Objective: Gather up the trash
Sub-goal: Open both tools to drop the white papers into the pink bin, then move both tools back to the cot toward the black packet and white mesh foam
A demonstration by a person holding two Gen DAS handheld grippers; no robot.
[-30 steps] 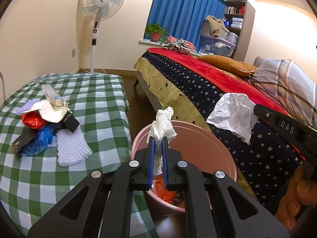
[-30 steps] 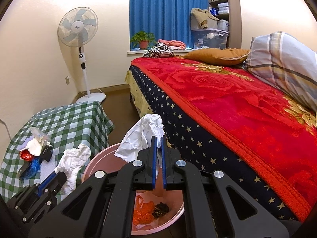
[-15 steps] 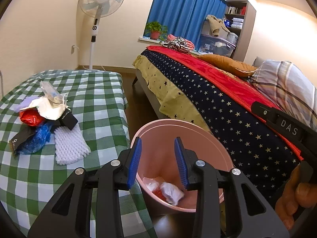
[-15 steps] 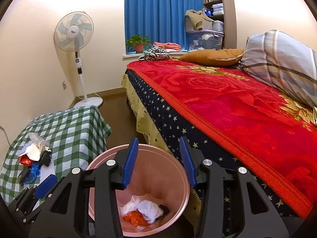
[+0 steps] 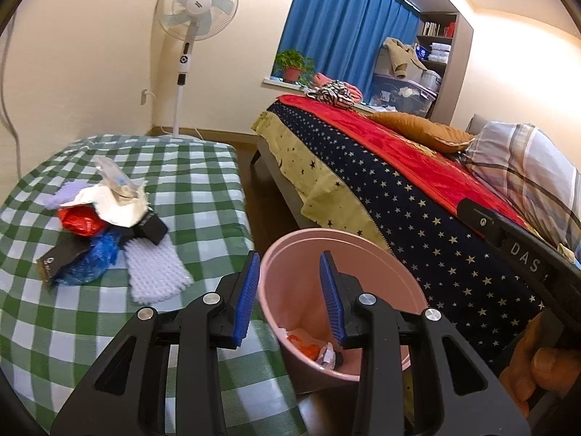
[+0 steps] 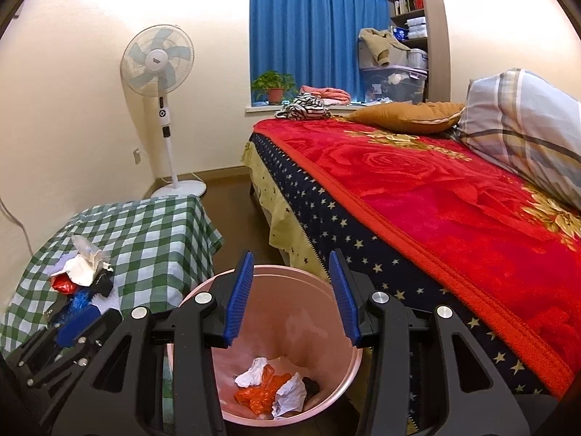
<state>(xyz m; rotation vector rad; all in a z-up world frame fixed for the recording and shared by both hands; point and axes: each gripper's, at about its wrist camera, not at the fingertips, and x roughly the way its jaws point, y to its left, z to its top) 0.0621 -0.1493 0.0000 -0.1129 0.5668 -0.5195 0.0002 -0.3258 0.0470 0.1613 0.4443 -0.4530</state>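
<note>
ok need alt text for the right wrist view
The open, empty right gripper hangs over a pink bin holding crumpled white paper and orange plastic. A trash pile sits on the checked table left, a red-blanketed bed right.

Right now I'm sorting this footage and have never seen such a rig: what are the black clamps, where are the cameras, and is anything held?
A person holds two hand-held grippers, each carrying a fisheye camera looking along its blue-padded fingers. One picture is from the left gripper, the other from the right gripper. Both are open and hold nothing. Below them stands a pink bin with crumpled paper and an orange wrapper inside. More trash lies piled on the green checked table beside the bed.
</note>
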